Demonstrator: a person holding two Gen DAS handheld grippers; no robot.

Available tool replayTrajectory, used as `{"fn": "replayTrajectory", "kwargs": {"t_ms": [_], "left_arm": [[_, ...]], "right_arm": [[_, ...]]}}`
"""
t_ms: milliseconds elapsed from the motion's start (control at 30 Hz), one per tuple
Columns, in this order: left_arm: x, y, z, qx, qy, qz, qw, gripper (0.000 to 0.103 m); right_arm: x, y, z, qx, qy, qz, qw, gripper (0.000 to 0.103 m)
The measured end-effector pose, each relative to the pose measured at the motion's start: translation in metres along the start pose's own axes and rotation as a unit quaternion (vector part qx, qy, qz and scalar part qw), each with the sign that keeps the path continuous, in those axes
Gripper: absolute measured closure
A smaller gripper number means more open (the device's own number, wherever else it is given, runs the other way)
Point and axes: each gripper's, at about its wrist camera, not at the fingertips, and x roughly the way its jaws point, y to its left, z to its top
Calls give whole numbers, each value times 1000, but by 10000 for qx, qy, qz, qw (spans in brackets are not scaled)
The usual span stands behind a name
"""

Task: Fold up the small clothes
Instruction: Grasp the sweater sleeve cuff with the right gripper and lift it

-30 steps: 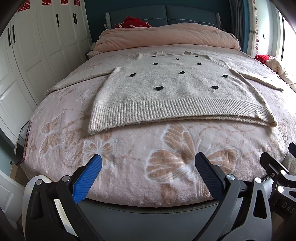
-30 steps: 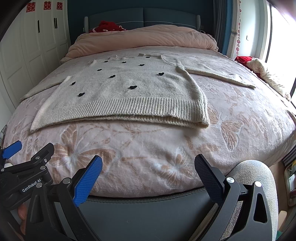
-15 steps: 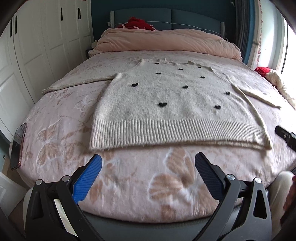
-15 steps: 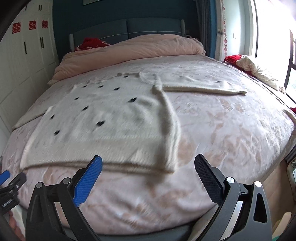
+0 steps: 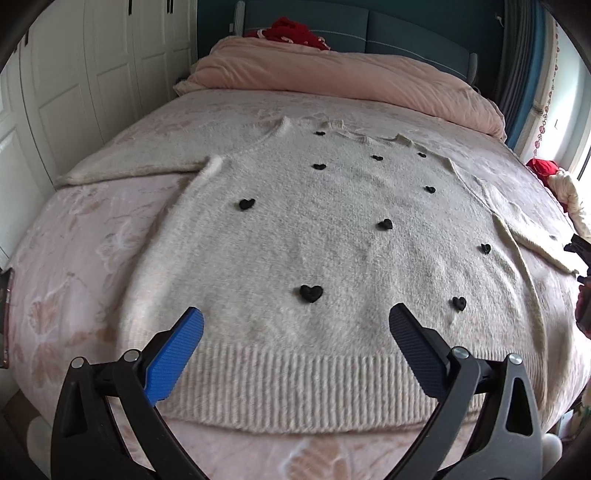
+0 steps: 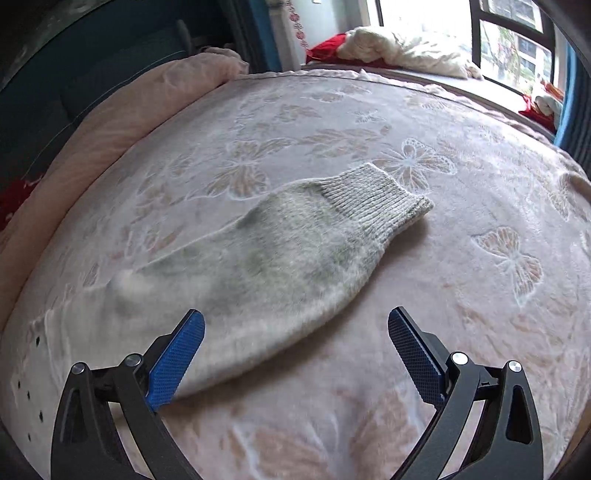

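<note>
- The sweater (image 5: 332, 251), cream and fuzzy with small black hearts (image 5: 311, 293) sewn on, lies flat and face up on the bed (image 5: 85, 236), neckline toward the headboard (image 5: 369, 26) and ribbed hem (image 5: 314, 387) at the near edge.
- Both sleeves are spread out sideways; the left sleeve (image 5: 136, 168) runs toward the wardrobe (image 5: 74, 74).
- In the right wrist view the right sleeve (image 6: 280, 258) lies across the butterfly-print bed cover (image 6: 461, 258), its ribbed cuff (image 6: 376, 203) pointing toward the window (image 6: 513, 40).
- The left tool (image 5: 295, 332) hovers above the hem, fingers spread wide with nothing between them; whether the tips brush the knit is hard to judge from this angle.
- The right tool (image 6: 295, 332) is likewise released and empty, poised over the broad part of the right sleeve, its blue finger (image 6: 177, 354) over the sleeve's near edge and the other finger over bare cover.
- A small part of the right tool shows at the right rim of the left wrist view, near the sleeve.
- A folded pink duvet (image 5: 343, 81) lies across the head of the bed, with red cloth (image 5: 291, 31) behind it.
- White and red fabric (image 6: 399, 48) is heaped on the window ledge.
</note>
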Motion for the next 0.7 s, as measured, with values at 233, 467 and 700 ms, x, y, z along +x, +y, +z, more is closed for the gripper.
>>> {"fn": "replayTrajectory", "kwargs": {"t_ms": [233,467,700], "left_arm": [[19,-12,-1,311,83,-72,9995,5],[24,12,22,-195,12,-463,9987,5],[21,36,55,-661,-221,-754,9947,5]], "right_arm": [[26,-11,23,1007,78,583,9932,90],[-109,203,2,-1459,-1046,2744,9447,90],[-137,409,-165,-3730,9,3799,8465,62]]}}
